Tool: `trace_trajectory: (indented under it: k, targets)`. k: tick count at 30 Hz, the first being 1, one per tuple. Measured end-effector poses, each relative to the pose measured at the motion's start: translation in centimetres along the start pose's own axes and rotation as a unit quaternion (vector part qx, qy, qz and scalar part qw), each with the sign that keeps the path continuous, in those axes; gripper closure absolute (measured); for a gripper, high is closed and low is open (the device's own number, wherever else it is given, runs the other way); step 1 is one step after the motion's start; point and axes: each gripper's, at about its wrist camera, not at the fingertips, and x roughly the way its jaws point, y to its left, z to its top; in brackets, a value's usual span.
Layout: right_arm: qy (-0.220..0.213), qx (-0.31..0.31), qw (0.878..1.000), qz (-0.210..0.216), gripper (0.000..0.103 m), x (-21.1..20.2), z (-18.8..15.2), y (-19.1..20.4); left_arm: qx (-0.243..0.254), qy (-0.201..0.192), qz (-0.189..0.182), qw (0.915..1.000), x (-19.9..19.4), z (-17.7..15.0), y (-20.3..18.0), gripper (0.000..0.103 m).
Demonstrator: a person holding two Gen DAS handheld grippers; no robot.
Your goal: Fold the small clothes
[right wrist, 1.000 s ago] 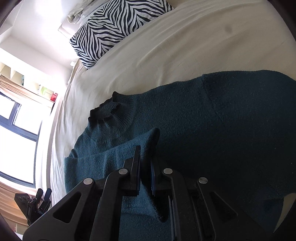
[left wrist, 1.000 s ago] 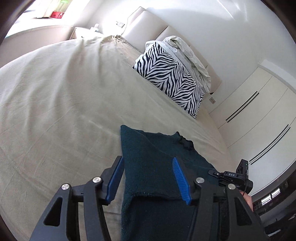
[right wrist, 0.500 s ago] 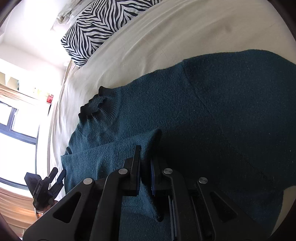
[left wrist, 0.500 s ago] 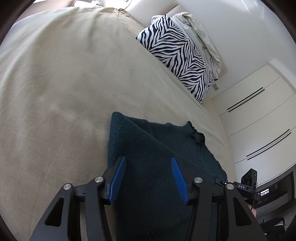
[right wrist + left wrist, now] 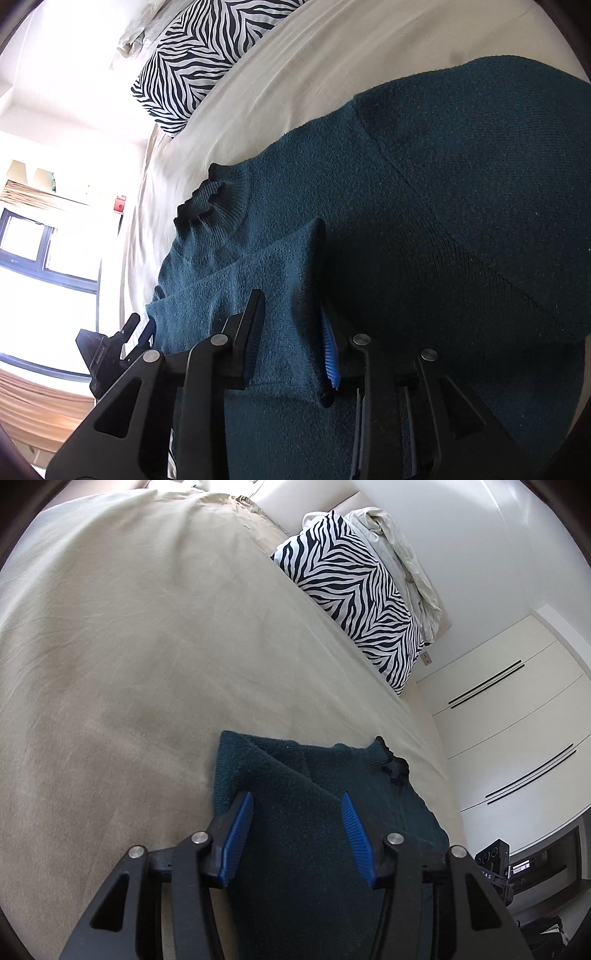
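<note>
A dark teal knitted sweater (image 5: 295, 834) lies flat on the beige bed sheet (image 5: 129, 646), its ribbed collar (image 5: 207, 206) toward the pillows. One sleeve (image 5: 258, 273) is folded across the body. My left gripper (image 5: 295, 834) is open and empty, just above the sweater's folded left side. My right gripper (image 5: 291, 332) is open, its blue-padded fingers on either side of the folded sleeve's cuff end. The left gripper also shows at the sweater's far edge in the right wrist view (image 5: 122, 343).
A zebra-print pillow (image 5: 362, 605) and a crumpled pale sheet (image 5: 402, 550) lie at the headboard. White wardrobe doors (image 5: 517, 738) stand beside the bed. A window (image 5: 44, 258) is on the far side.
My right gripper has opened and let go of the sleeve it was shut on. My left gripper has stayed open and shifted slightly over the sweater.
</note>
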Motion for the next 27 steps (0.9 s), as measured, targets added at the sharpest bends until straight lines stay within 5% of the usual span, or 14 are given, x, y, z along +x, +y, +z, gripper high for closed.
trace_trajectory:
  k: [6, 17, 27]
  targets:
    - [-0.006, -0.002, 1.0, -0.003, 0.08, 0.1, 0.8, -0.6, -0.013, 0.008, -0.019, 0.9997, 0.1, 0.6, 0.6, 0.05]
    - [-0.026, -0.007, 0.999, -0.039, 0.092, -0.5, 2.3, -0.8, 0.034, 0.022, -0.029, 0.9988, -4.8, -6.4, -1.1, 0.049]
    - [-0.053, -0.018, 0.996, -0.063, 0.094, -1.6, 3.1, -0.5, 0.078, 0.044, 0.0, 0.996, -4.8, -9.7, -2.6, 0.042]
